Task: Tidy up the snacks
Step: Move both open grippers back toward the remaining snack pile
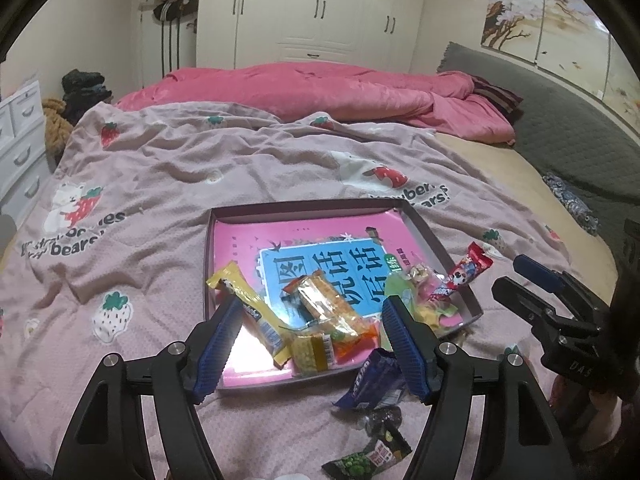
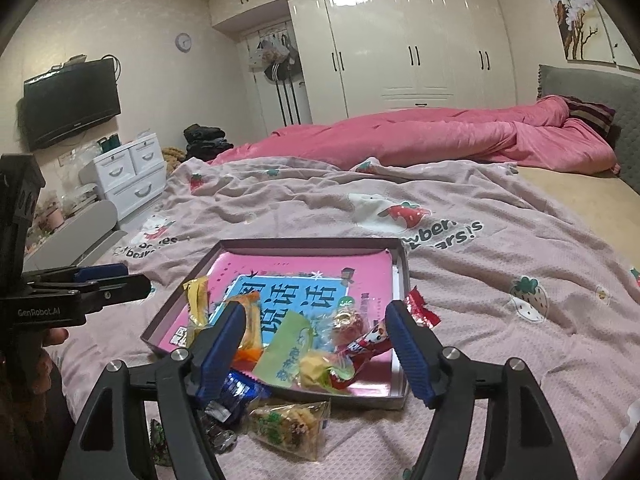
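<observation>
A shallow tray (image 1: 304,205) with a pink floor lies on the bed. It holds a yellow bar wrapper (image 1: 260,320), an orange cracker pack (image 1: 328,304), a pale green packet (image 2: 286,348) and a red candy wrapper (image 1: 468,270). In front of the tray, on the blanket, lie a blue wrapper (image 1: 372,380), a green pea packet (image 1: 368,460) and a clear snack bag (image 2: 292,424). My left gripper (image 1: 312,306) hovers open above the tray's near edge, gripping nothing. My right gripper (image 2: 315,312) is open too, above the tray's near right part, its pads touching nothing.
The tray (image 2: 308,243) rests on a wrinkled pink strawberry blanket (image 1: 180,168). A rolled pink duvet (image 1: 320,92) lies beyond it. White drawers (image 2: 132,172) stand left of the bed, and a grey headboard (image 1: 560,112) runs along the right.
</observation>
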Available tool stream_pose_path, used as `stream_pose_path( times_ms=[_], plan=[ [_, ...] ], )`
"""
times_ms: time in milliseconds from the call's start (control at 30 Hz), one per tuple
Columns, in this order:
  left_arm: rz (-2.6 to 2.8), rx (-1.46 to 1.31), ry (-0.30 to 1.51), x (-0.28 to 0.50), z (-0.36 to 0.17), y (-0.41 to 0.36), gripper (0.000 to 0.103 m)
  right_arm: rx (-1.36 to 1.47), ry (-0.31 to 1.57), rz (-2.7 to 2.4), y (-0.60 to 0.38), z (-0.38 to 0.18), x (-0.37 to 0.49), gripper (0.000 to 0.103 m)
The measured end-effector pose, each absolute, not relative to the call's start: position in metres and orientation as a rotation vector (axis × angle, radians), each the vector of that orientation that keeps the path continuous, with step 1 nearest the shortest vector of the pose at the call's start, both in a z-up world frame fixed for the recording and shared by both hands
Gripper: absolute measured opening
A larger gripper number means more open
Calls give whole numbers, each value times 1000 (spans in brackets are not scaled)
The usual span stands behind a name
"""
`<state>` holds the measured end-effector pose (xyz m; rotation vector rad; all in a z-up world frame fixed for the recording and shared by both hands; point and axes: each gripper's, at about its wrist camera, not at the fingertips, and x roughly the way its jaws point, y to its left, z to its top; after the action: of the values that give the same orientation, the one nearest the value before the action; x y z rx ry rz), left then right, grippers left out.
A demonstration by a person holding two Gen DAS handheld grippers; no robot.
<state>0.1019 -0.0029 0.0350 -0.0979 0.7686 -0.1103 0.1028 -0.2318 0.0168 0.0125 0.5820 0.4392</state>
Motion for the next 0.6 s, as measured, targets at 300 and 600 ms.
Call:
stream_pose_path(
  times_ms=[300,600],
  plan=[
    [-124,-89,781,93,35,-7,74,3,590,444,-227,17,93,73],
    [-137,-75,791,85,33,-12,74,-8,597,445,-225,17,87,73]
  ],
)
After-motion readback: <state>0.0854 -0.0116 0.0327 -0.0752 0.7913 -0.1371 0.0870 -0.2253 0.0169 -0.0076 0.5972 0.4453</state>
